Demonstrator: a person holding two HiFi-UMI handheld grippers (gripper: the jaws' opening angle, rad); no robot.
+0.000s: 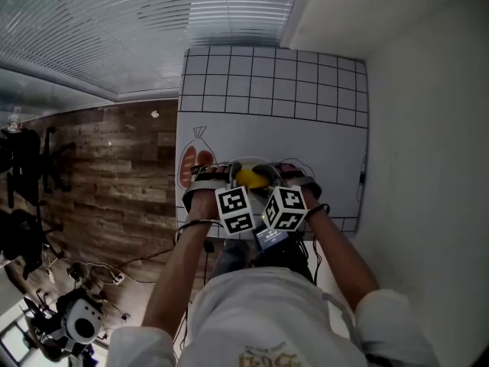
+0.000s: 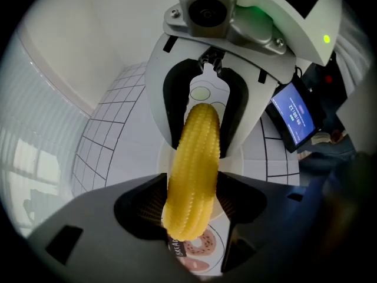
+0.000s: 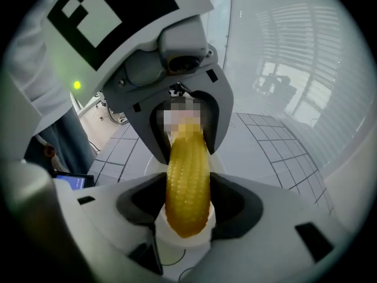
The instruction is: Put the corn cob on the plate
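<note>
Item: bench [image 1: 306,128]. White top with grid lines along its far, right and near edges; it is carrying everything listed here.

Item: bread print [image 1: 187,167]. It is lying flat at the bench's left edge, left of the work and playing no part in it.

Item: left gripper [image 1: 228,173]. It is pointing steeply down, with its jaws clamping the left end of the corn cob [image 1: 252,177]. In the left gripper view the pads are pressing on both flanks of the cob [image 2: 191,175].

Item: corn cob, task object. It is hanging between the two tools toward the bench's near edge, about midway between the left and right edges. Its long axis is running left to right, from one set of jaws straight into the other, so neither hand is nearer and each is holding one end.

Item: plate [image 2: 164,158]. White and round, it is sitting on the bench directly under the cob. Its rim is showing past the cob's tip in the right gripper view [image 3: 184,245]. The coming move seems to turn on this relation: the cob is lying level over the plate, so it probably needs only a straight descent and no sideways shift. Whether the cob is already touching the plate cannot be told.

Item: right gripper [image 1: 280,174]. Its jaws are gripping the cob's right end, pads tight on the kernels [image 3: 187,202]. Judged risk: if one gripper lets go before the other, the cob may tip or roll off the plate.
</note>
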